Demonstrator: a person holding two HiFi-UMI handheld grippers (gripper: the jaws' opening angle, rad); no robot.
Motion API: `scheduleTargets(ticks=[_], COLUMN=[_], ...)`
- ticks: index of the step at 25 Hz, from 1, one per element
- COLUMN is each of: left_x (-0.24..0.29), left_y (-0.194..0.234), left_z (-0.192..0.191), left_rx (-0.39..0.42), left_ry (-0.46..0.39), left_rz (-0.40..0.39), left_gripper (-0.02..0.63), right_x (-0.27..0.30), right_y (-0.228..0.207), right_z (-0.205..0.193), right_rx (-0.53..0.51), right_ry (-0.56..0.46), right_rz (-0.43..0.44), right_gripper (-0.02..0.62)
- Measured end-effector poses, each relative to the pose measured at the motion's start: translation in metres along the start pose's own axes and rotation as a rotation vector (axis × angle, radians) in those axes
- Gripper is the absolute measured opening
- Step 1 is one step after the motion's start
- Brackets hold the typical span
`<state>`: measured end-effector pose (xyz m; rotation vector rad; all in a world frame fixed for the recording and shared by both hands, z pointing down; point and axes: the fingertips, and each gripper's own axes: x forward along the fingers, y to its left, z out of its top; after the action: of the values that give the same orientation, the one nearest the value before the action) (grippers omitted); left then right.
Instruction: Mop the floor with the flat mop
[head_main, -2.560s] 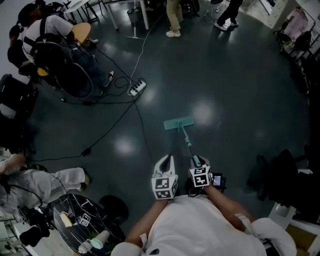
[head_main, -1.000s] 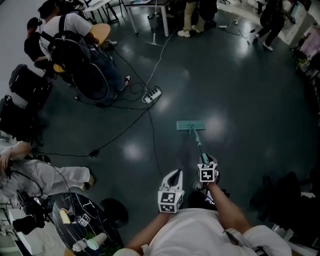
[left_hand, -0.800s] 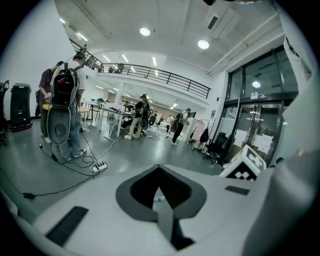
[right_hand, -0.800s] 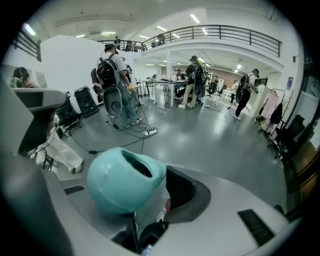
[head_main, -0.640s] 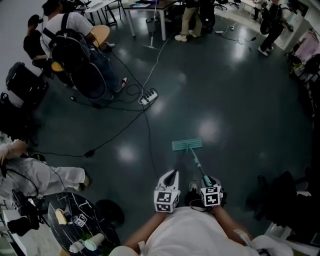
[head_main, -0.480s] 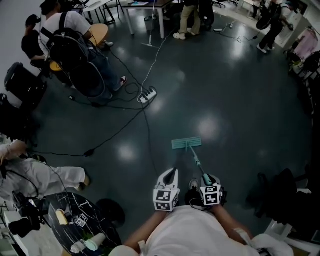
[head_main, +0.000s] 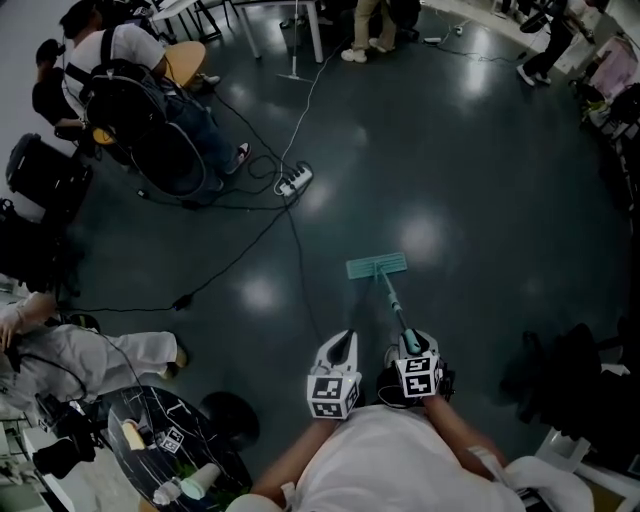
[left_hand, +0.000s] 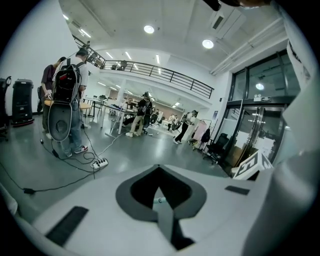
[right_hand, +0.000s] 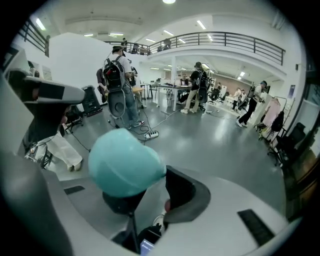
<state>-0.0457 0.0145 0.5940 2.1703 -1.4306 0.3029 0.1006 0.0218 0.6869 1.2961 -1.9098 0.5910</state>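
The flat mop has a teal head (head_main: 377, 265) lying flat on the dark floor ahead of me. Its thin handle (head_main: 395, 310) slants back to my right gripper (head_main: 412, 352), which is shut on the handle just below its top. In the right gripper view the handle's rounded teal end (right_hand: 125, 162) sits between the jaws of the right gripper (right_hand: 145, 182). My left gripper (head_main: 340, 345) hovers beside it to the left, shut and holding nothing. The left gripper (left_hand: 159, 168) shows its tips touching in its own view.
A white power strip (head_main: 293, 180) with cables trailing across the floor lies left of the mop's path. A person with a backpack (head_main: 130, 100) stands at far left; another sits at lower left (head_main: 90, 360). A round table (head_main: 170, 450) is by my left side, dark bags (head_main: 570, 370) at right.
The mop head was drawn back toward me, then slid forward again a little. The right gripper stayed shut on the handle; the left gripper stayed beside it.
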Motion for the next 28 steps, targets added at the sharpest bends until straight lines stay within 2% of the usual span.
scheduleTargets(ticks=[3, 6, 13, 19, 23, 28], left_x=[0.007, 0.012, 0.026, 0.022, 0.010, 0.002], left_y=[0.002, 0.003, 0.008, 0.001, -0.003, -0.007], left_z=[-0.002, -0.001, 0.007, -0.001, -0.010, -0.008], left_rx=[-0.006, -0.010, -0.036, -0.048, -0.042, -0.043], left_ry=[0.013, 0.020, 0.017, 0.044, 0.054, 0.034], left_rz=[0.012, 0.024, 0.055, 0.065, 0.046, 0.013], left_gripper=[0.005, 0.006, 0.005, 0.005, 0.006, 0.005], right_x=[0.022, 0.057, 0.159, 0.205, 0.192, 0.125], right_y=[-0.008, -0.024, -0.061, -0.083, -0.088, -0.069], right_z=[-0.006, 0.009, 0.093, 0.138, 0.127, 0.080], right_rx=[0.022, 0.001, -0.056, -0.083, -0.057, -0.023], right_ry=[0.009, -0.009, -0.059, -0.064, -0.062, -0.025], right_rz=[-0.001, -0.022, -0.046, -0.046, -0.040, -0.022], right_gripper=[0.115, 0.115, 0.115, 0.115, 0.114, 0.115])
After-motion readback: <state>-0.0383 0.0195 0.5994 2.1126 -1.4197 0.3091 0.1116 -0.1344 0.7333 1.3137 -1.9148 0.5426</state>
